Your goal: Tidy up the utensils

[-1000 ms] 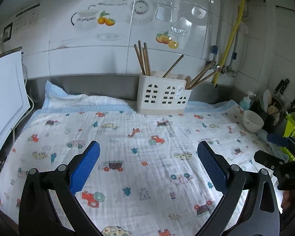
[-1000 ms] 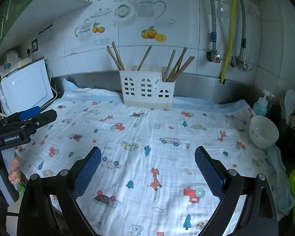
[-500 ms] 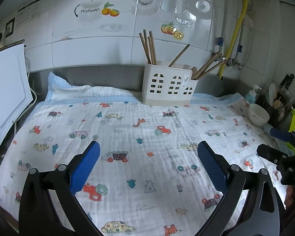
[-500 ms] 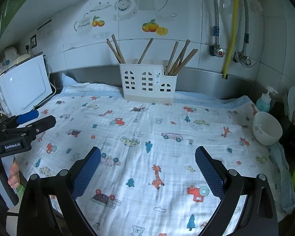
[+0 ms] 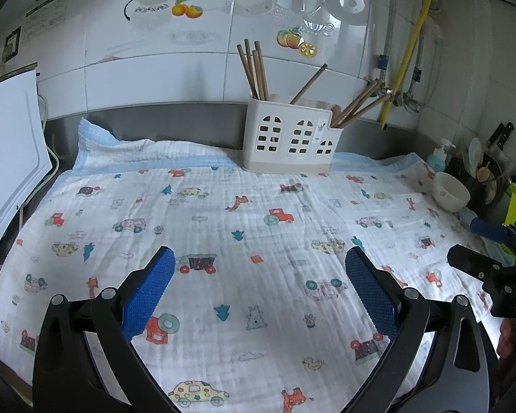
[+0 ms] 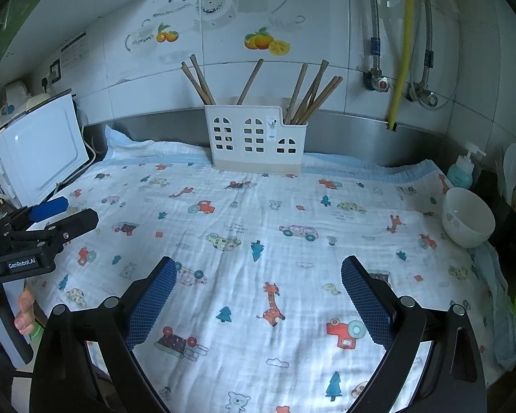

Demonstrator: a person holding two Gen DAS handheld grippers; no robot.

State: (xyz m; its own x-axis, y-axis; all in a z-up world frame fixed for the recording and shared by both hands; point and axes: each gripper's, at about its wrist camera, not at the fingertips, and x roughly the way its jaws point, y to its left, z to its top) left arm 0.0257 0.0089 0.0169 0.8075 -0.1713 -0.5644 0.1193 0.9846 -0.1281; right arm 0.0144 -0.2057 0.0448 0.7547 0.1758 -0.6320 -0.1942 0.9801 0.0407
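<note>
White holder (image 5: 290, 141) of chopsticks (image 5: 254, 69) stands beyond both wide-spread, empty hand-held grippers (image 5: 258, 287) (image 6: 258, 290), bowl (image 6: 468, 218) right.

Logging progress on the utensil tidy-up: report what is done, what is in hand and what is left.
Done: the chopsticks all stand in the white holder at the back of the patterned cloth, spread over its compartments. In hand: nothing; the left gripper and right gripper have open, empty jaws. Left: no loose utensil lies on the cloth, so possibly only regrouping.
</note>
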